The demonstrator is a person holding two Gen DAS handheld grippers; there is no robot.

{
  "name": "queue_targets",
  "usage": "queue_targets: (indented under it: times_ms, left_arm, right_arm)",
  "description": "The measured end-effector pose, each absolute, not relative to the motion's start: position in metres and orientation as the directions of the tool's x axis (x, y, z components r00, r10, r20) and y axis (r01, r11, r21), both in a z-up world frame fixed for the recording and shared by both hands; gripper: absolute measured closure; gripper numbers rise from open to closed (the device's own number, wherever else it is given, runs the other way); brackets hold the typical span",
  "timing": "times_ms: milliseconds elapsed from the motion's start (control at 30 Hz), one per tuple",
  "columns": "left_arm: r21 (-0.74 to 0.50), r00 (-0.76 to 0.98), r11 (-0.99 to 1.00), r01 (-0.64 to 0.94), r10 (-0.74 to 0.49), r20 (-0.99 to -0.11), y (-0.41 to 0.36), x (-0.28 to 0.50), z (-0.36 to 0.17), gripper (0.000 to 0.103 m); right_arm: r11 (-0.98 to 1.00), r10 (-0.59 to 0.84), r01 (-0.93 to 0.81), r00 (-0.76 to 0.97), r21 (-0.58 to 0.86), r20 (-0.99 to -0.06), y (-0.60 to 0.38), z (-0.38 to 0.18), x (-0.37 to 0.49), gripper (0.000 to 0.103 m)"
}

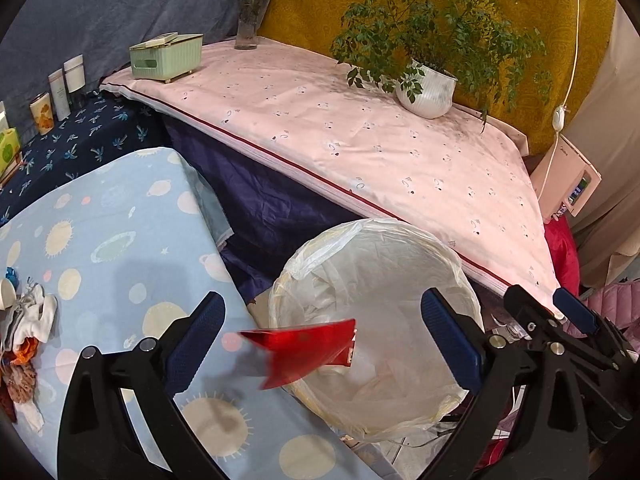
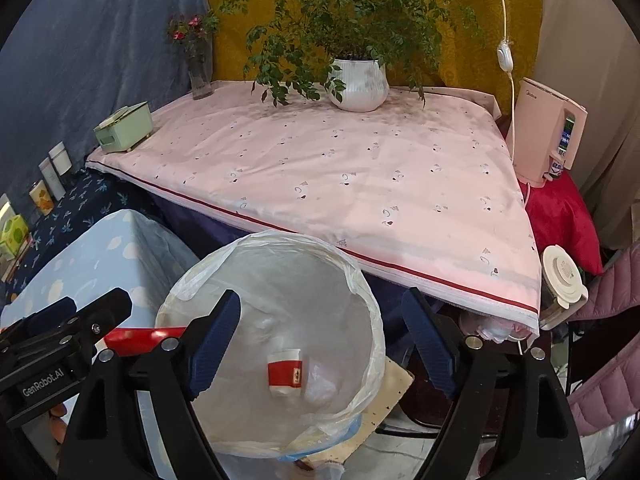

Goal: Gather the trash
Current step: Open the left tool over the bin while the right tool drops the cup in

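The words "GenRobot.AI" stand in white letters on the black body of the left gripper (image 2: 60, 344), seen at the lower left of the right wrist view. A small brand word is printed near the top of the pink water dispenser (image 2: 548, 136), in both views, but it is too small to read with certainty. Its blue front label carries print that cannot be made out. The red-and-white paper cup (image 2: 285, 374) in the bin bears a small dark mark, unreadable.
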State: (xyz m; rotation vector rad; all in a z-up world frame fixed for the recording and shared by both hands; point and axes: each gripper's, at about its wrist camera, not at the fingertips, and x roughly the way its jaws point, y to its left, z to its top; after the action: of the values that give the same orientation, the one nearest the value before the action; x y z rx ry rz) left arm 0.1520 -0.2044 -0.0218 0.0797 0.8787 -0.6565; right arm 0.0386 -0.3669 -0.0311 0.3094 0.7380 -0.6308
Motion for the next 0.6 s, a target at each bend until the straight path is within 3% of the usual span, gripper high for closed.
queue_targets:
  times_ms: [600]
  left_arm:
    - [-0.144,0.561,0.855,0.499,-0.445,-0.699,-0.152,0.148,-0.001,0.009]
  right_arm:
    - [0.818,-0.385,0.574,0.602,0.043,-0.700,-0.324,-0.018,0.042,0.023]
